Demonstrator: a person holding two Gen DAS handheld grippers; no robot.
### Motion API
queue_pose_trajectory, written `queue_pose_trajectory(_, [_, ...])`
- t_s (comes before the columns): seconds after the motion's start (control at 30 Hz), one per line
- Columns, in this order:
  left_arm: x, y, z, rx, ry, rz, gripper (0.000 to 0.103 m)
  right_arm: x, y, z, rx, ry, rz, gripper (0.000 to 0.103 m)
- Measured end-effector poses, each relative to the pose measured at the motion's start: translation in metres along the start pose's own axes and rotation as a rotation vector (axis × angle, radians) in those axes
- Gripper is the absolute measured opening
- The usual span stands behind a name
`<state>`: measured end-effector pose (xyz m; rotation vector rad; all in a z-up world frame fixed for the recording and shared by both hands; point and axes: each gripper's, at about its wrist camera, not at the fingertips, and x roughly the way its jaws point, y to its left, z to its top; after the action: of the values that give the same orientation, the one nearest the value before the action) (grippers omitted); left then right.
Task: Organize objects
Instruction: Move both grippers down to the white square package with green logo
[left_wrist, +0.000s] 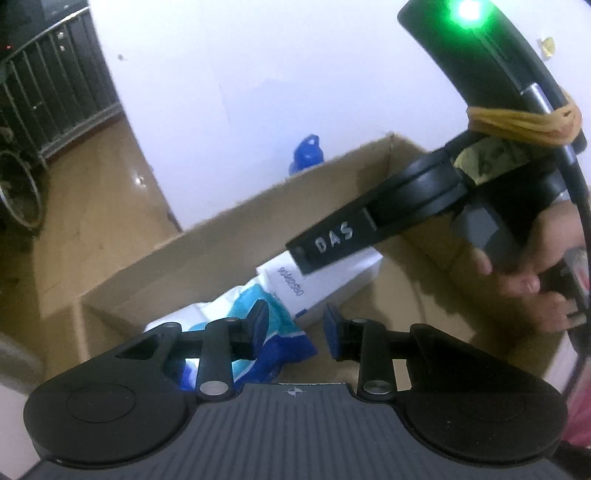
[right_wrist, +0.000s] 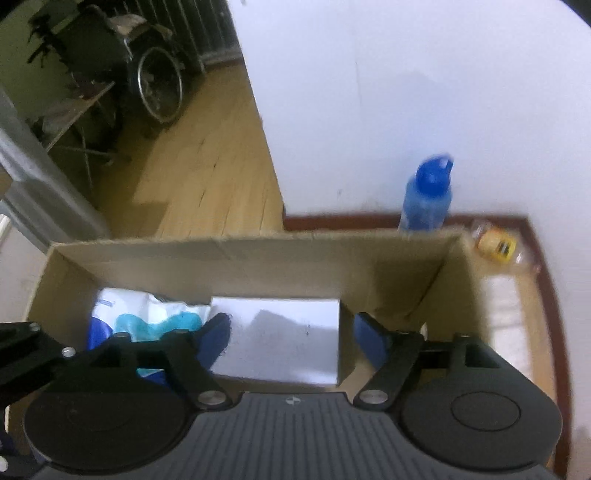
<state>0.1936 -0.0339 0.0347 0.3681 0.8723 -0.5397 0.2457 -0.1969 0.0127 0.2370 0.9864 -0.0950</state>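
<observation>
A: Where's the stuff rn?

B: In the cardboard box (right_wrist: 258, 258). White carton (right_wrist: 280, 339) lies flat on the box floor, blue-and-white plastic bag (right_wrist: 147, 317) just beside it, on its left in the right wrist view. They look like they're touching.

A: Left gripper (left_wrist: 295, 332)?

B: Over the box, pointing down. Jaws a bit apart, nothing pinched; the bag sits below and behind its left pad, no grip on it.

A: Right gripper (right_wrist: 291, 336)?

B: Jaws spread wide, hanging over the carton, empty. From the left wrist view you see a hand (left_wrist: 535, 258) on its handle, green light on top.

A: Anything outside the box?

B: Blue bottle (right_wrist: 426, 195) upright behind the far wall of the box, by the white wall. Small yellow packet (right_wrist: 495, 243) on the floor near the box's right corner.
</observation>
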Motion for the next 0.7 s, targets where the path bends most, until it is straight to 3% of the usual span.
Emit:
queue_pose_trajectory(0.17, [-0.048,-0.020,-0.015,-0.056,-0.051,0.057,0.044,-0.052,0.003,-0.002,-0.012,-0.053,0.055,0.079])
queue_pose_trajectory(0.2, [-0.061,-0.040,0.004,-0.064,-0.054,0.061,0.046,-0.064,0.003,-0.005,-0.022,-0.063,0.076,0.079])
queue_pose_trajectory(0.27, [-0.078,-0.039,-0.001,-0.094,-0.062,0.081,0.051,-0.090,0.005,-0.013,-0.044,-0.080,0.116,0.079])
queue_pose_trajectory(0.33, [-0.094,-0.044,-0.016,-0.127,-0.071,0.100,0.059,-0.115,0.007,-0.026,-0.056,-0.096,0.156,0.080])
queue_pose_trajectory(0.4, [-0.083,0.002,-0.035,-0.155,-0.072,0.119,0.068,-0.134,0.008,-0.039,-0.064,-0.098,0.204,0.084])
queue_pose_trajectory(0.5, [-0.106,-0.010,-0.054,-0.192,-0.048,0.146,0.072,-0.156,0.009,-0.059,-0.060,-0.089,0.260,0.088])
queue_pose_trajectory(0.6, [-0.109,0.001,-0.096,-0.243,0.001,0.159,0.074,-0.170,0.012,-0.080,-0.061,-0.089,0.284,0.094])
queue_pose_trajectory(0.7, [-0.101,-0.002,-0.119,-0.306,0.016,0.162,0.090,-0.174,0.010,-0.102,-0.057,-0.099,0.301,0.095])
